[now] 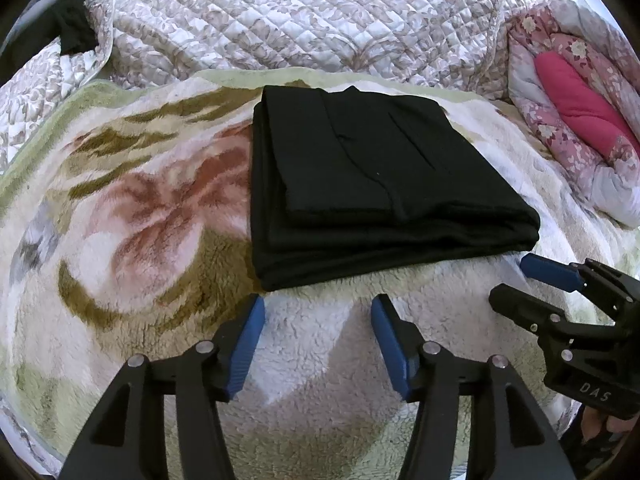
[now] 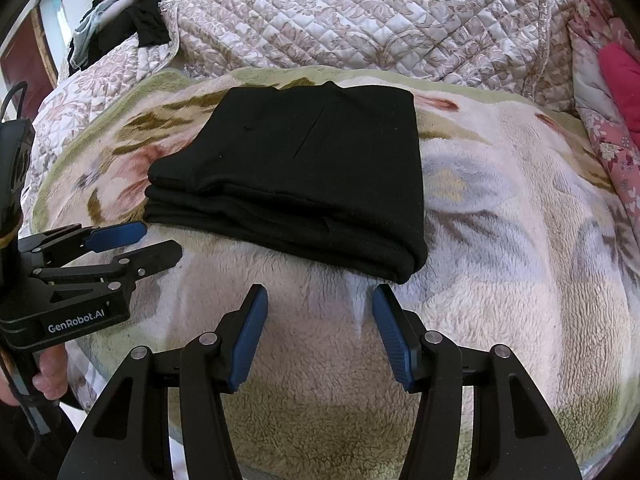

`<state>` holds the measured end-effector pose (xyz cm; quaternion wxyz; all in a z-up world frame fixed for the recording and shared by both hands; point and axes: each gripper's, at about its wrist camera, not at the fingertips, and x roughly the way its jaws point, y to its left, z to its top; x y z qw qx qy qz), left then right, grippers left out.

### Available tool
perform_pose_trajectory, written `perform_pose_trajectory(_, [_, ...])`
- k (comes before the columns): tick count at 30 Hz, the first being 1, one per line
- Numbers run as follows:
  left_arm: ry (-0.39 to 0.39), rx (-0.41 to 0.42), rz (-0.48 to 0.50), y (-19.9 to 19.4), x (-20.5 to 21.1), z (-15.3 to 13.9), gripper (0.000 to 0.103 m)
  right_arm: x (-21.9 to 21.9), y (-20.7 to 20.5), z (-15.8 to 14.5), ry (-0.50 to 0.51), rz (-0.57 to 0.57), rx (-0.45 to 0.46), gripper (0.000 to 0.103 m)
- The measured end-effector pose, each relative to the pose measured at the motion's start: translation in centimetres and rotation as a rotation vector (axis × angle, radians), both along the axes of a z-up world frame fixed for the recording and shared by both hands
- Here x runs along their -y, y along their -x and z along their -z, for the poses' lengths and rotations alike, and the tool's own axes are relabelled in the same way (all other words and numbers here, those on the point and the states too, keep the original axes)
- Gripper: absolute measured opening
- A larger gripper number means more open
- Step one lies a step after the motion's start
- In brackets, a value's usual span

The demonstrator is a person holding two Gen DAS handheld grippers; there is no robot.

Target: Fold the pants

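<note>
Black pants (image 1: 360,168) folded on fleece blanket (image 1: 140,208); both claws agape.

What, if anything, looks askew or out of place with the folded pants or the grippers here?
Nothing stands out. The black pants lie folded in a compact stack on the fleece blanket, with layers slightly stepped at the near edge. The left gripper and right gripper are open, clear of the cloth.

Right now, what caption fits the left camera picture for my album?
Black pants lie folded on a fluffy flowered blanket, both hand-held grippers, left and right, open and empty.
</note>
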<state>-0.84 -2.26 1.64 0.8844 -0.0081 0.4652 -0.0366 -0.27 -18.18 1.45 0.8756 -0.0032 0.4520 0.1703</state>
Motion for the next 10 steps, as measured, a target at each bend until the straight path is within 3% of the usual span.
perform_pose_trajectory(10, [0.005,0.005,-0.003,-0.01,-0.03,0.00,0.059,-0.11,0.05,-0.02,0.004,-0.001,0.003,0.056])
